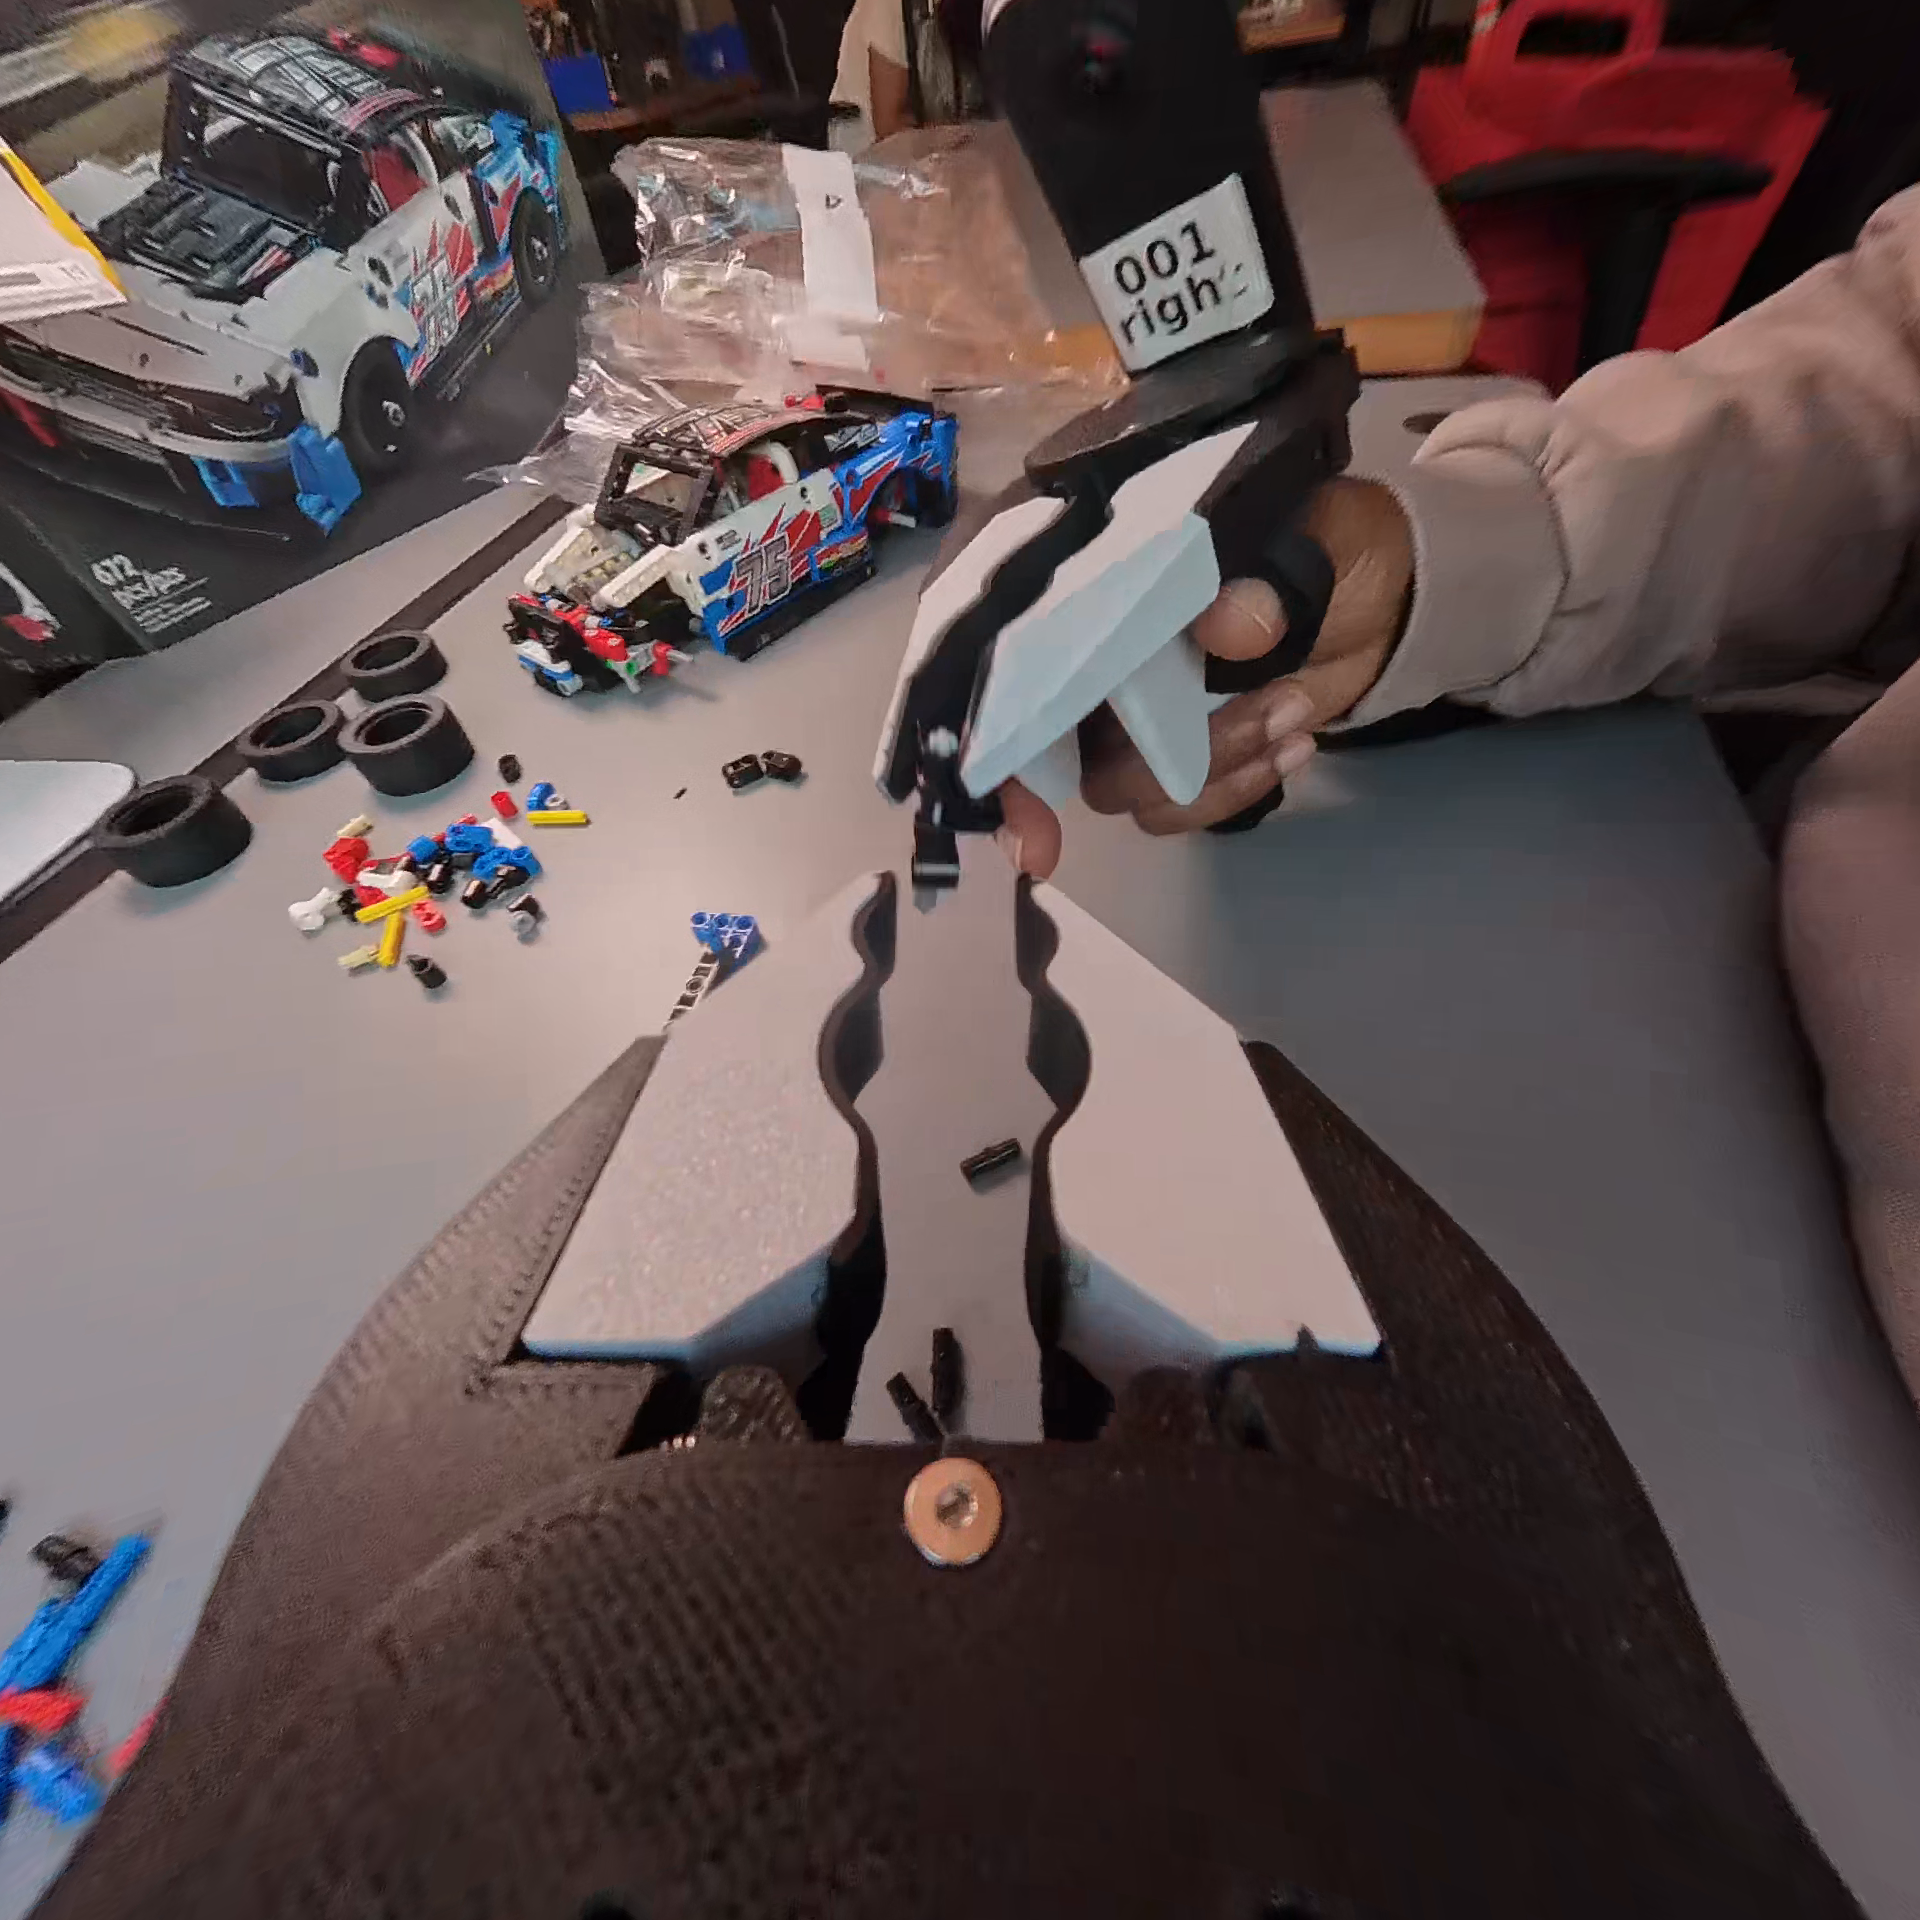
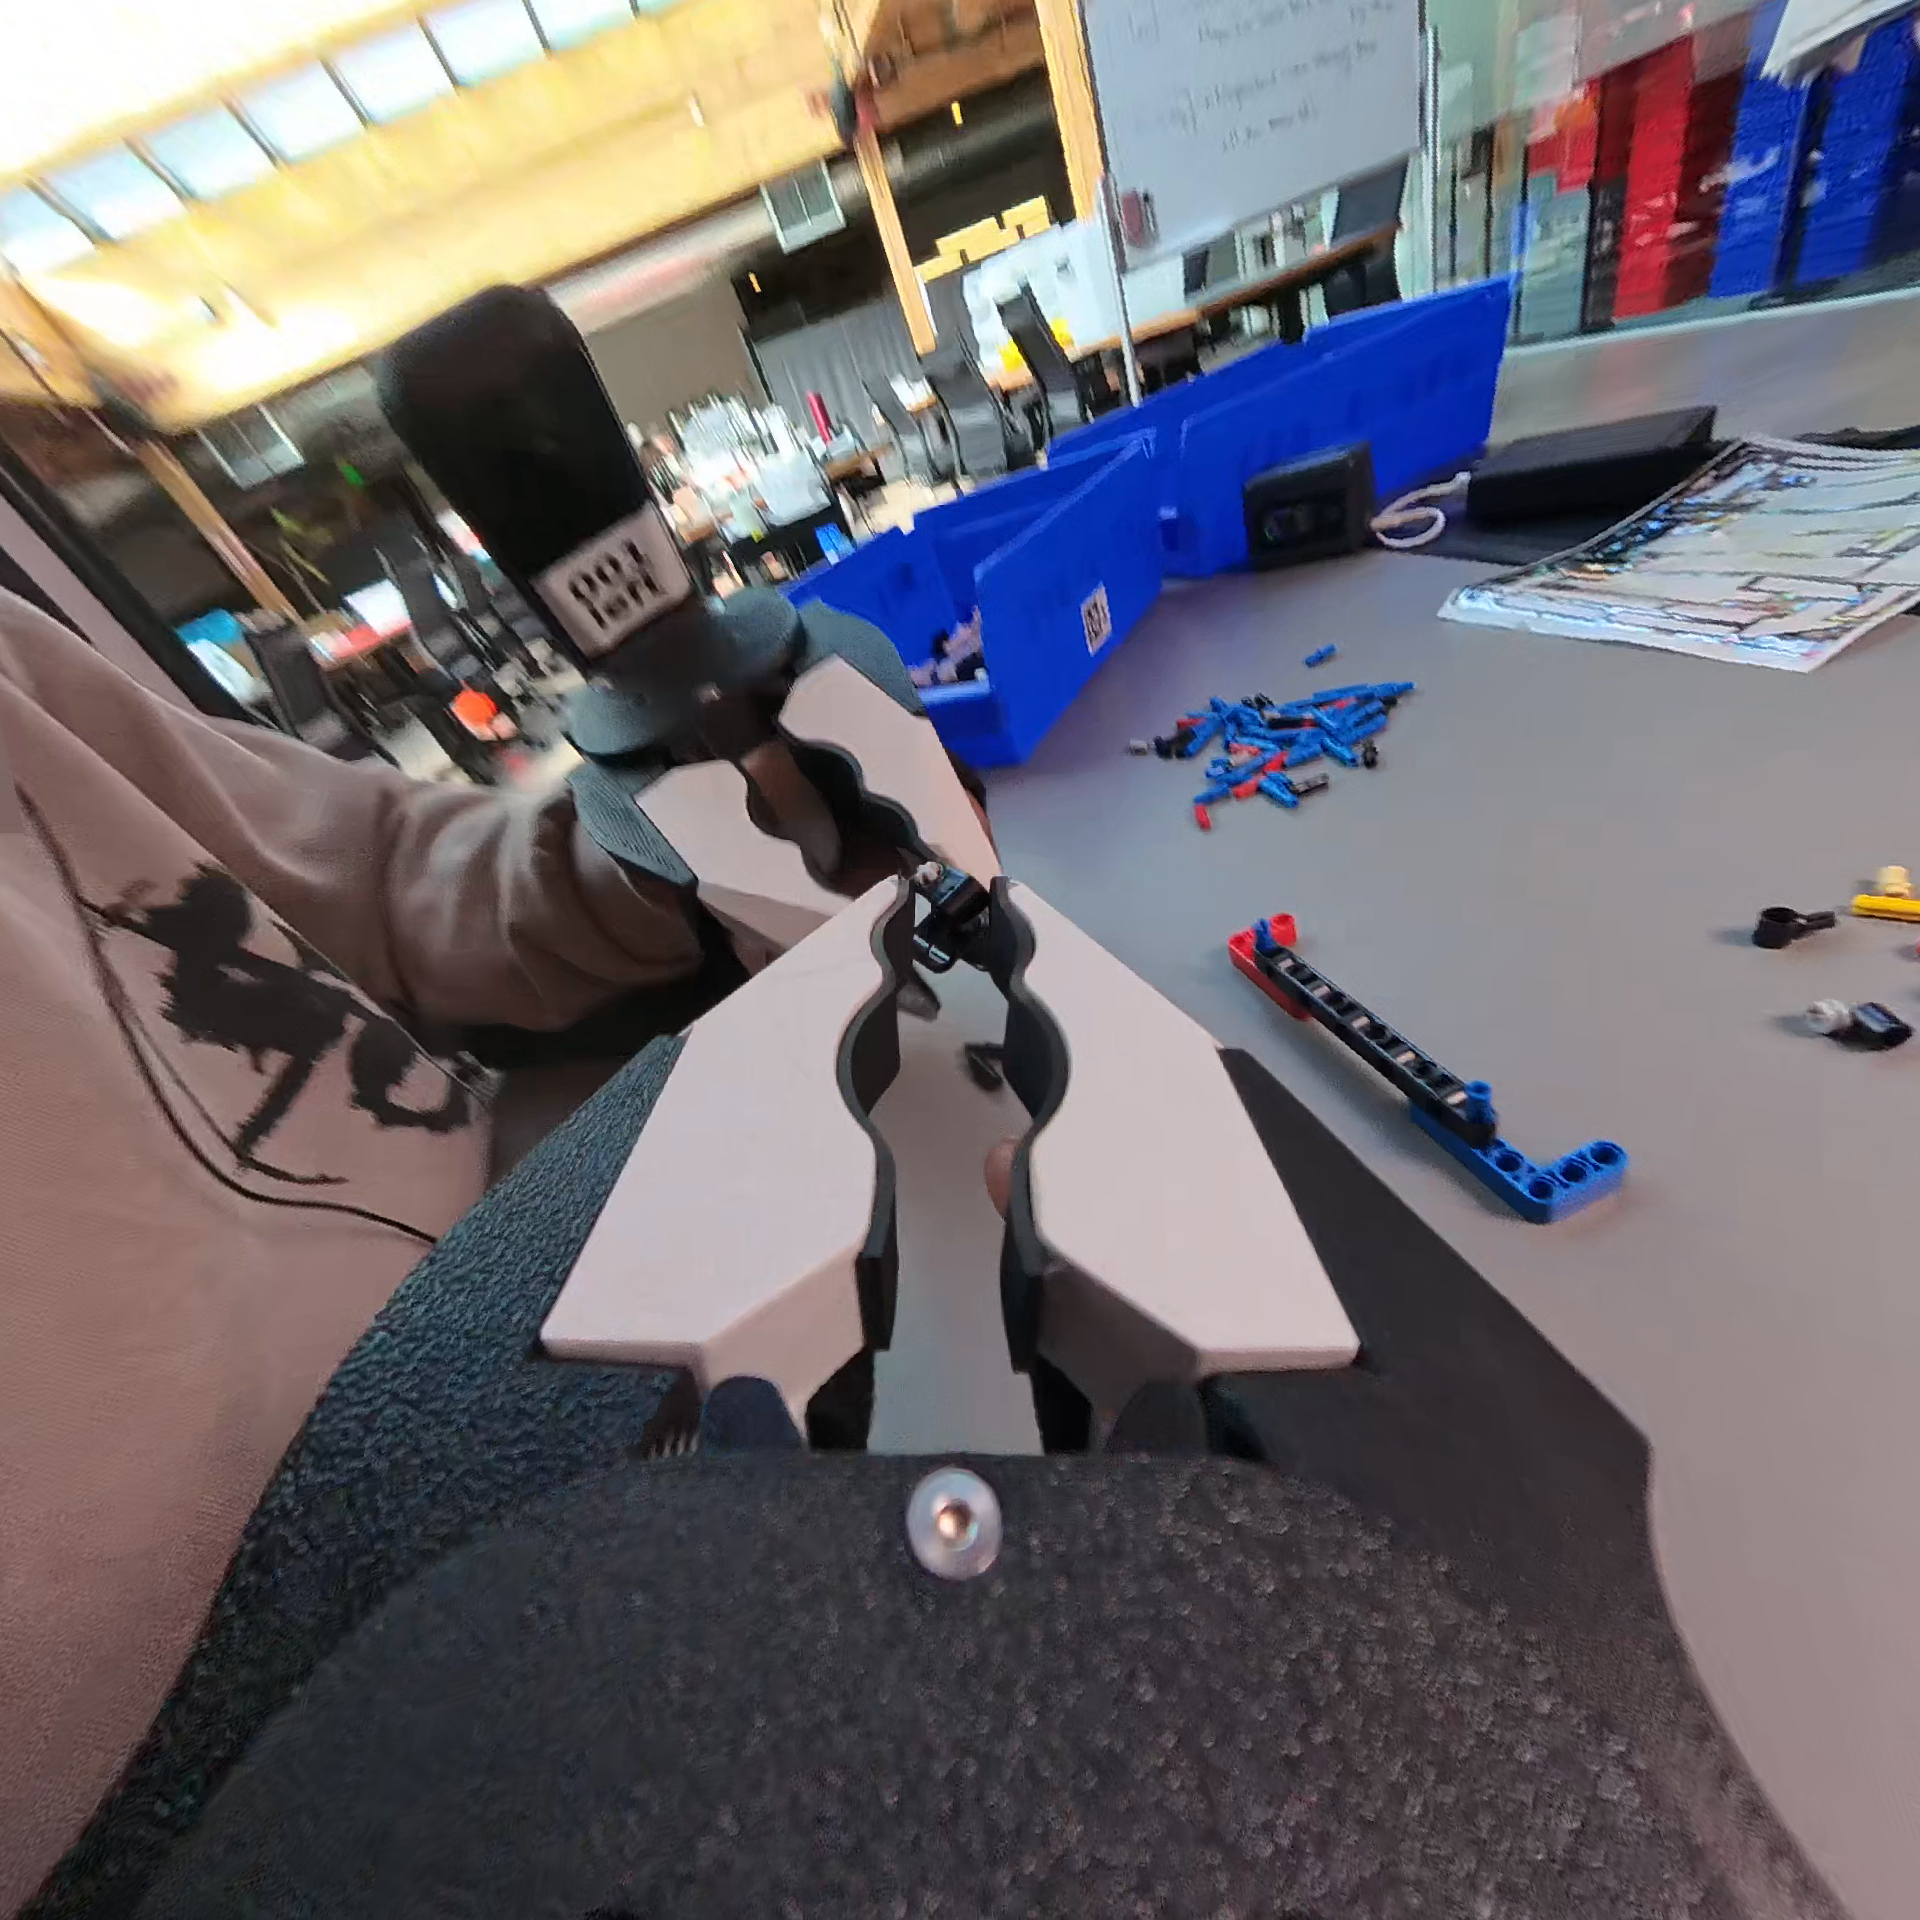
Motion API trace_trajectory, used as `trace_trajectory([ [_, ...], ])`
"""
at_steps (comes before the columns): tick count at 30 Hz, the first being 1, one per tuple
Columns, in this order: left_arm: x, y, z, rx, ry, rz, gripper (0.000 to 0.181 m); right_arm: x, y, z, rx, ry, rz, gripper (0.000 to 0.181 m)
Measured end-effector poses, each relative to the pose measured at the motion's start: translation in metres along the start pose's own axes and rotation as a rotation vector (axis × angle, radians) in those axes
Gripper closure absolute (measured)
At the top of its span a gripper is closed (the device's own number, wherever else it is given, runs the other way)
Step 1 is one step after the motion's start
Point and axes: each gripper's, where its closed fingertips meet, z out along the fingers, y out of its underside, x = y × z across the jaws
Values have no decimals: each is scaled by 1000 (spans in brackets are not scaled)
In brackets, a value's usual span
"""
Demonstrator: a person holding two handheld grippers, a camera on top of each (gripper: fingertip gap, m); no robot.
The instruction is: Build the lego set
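My right gripper is shut on a small black Lego connector piece with a light pin on it, held above the grey table. In the left wrist view the right gripper comes in from the upper right, and the piece hangs from its tips. My left gripper is open, its tips just below and either side of the piece's lower end. In the right wrist view the left gripper meets the piece from the far left. The partly built race car stands farther back.
Several black tyres and a pile of small coloured parts lie left, near a blue piece and the set's box. A blue-black beam assembly, blue pins, the instruction booklet and blue bins lie right. My two grippers' fingertips are within a few centimetres of each other. From either gripper's tips it is about 30 centimeters to the partly built race car.
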Motion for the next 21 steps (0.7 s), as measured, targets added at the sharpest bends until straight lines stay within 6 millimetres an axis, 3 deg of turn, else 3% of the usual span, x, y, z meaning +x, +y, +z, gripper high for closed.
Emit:
trace_trajectory([
  [2,5,-4,-1,35,64,-77,148,-4,-19,-7,132,-81,136,170],
  [4,10,-11,0,82,99,-126,153,-4,-27,-9,207,-129,242,170],
  [8,3,-19,-1,119,48,-147,177,-6,-34,-10,293,-197,387,170],
  [12,-6,-21,-7,140,28,-188,165,-6,-34,-10,317,-237,488,170],
  [14,-4,-24,-8,154,35,-184,166,-6,-30,-7,307,-233,500,170],
  [16,-2,-22,-6,133,38,-159,179,-11,-26,-3,284,-245,488,170],
  [21,3,-15,-6,68,90,-162,178,-11,-21,-2,216,-245,441,170],
])
